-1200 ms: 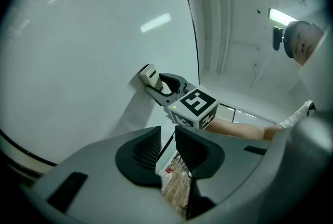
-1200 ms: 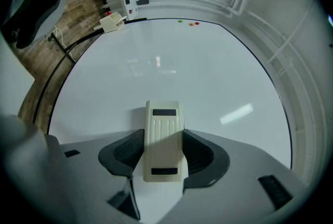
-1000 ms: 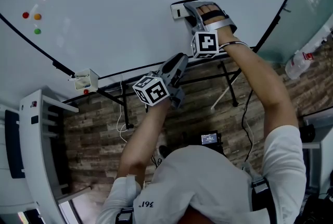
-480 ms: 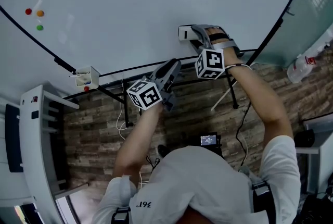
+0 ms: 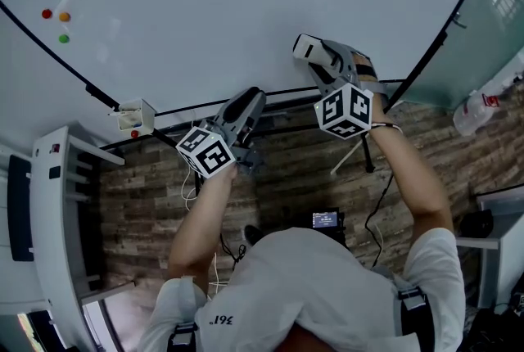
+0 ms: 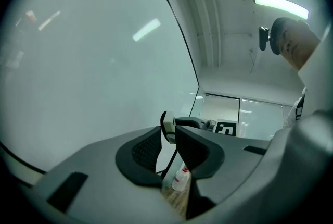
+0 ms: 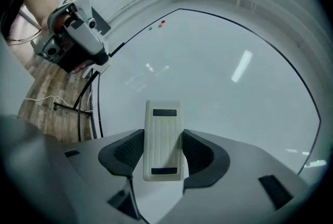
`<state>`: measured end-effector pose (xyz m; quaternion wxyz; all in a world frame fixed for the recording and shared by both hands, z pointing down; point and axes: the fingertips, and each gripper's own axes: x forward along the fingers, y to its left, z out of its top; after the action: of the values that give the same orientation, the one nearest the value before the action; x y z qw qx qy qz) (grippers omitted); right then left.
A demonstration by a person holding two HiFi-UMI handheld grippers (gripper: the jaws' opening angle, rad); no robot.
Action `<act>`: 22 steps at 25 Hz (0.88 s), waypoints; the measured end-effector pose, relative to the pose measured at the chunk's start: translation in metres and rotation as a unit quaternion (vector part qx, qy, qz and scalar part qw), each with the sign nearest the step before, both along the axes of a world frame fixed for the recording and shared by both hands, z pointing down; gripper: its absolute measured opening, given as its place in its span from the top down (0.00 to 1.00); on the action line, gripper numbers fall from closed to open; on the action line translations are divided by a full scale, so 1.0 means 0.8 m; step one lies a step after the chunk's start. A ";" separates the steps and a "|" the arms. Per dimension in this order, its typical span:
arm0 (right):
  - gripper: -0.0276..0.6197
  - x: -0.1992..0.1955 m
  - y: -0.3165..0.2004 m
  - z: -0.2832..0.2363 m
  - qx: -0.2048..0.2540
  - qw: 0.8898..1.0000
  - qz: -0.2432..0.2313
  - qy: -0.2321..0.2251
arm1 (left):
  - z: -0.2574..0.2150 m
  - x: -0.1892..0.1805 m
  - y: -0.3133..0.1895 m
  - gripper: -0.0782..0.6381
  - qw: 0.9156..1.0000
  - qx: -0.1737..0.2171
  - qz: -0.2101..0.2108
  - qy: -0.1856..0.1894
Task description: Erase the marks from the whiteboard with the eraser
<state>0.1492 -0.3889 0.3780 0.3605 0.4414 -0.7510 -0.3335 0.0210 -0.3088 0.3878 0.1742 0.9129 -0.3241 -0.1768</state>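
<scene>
The whiteboard (image 5: 213,6) fills the upper head view and shows no pen marks, only light reflections. The cream eraser (image 5: 307,47) lies against the board close to its lower edge, with my right gripper (image 5: 321,56) shut on it. In the right gripper view the eraser (image 7: 163,139) stands upright between the pads, facing the board (image 7: 218,77). My left gripper (image 5: 246,106) hangs below the board's lower edge, off the board. Its jaws (image 6: 167,147) stand almost together with nothing between them. The eraser (image 6: 167,125) shows past them.
Red, orange and green magnets (image 5: 57,21) sit at the board's upper left. A small box (image 5: 135,118) hangs on the lower frame. The board's stand (image 5: 360,147) rises from a wooden floor. A white shelf unit (image 5: 57,211) stands left; a bottle (image 5: 475,109) lies right.
My right gripper has slid the eraser down and to the right across the board, toward its lower edge. My left gripper has drifted left and lower.
</scene>
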 end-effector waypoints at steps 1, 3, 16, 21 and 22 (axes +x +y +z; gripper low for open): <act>0.57 0.005 0.007 -0.005 -0.001 1.000 0.005 -0.019 | -0.003 -0.004 0.003 0.79 1.000 0.005 -0.009 -0.009; 0.57 0.011 0.022 -0.011 -0.004 0.998 0.012 -0.058 | -0.008 -0.015 0.011 0.79 0.999 0.011 -0.031 -0.023; 0.57 0.040 0.110 -0.006 -0.044 0.973 0.017 -0.227 | 0.015 -0.002 0.099 0.79 0.997 0.006 -0.067 -0.039; 0.57 0.027 0.157 0.006 -0.065 0.962 0.026 -0.264 | 0.021 -0.015 0.142 0.79 0.998 0.009 -0.050 -0.035; 0.57 0.025 0.167 0.012 -0.075 0.957 0.031 -0.277 | 0.024 -0.020 0.152 0.79 0.998 0.007 -0.047 -0.034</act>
<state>0.1689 -0.2549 0.3872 0.1810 0.5111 -0.8302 -0.1294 0.0050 -0.1871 0.4066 0.1486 0.9031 -0.3715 -0.1560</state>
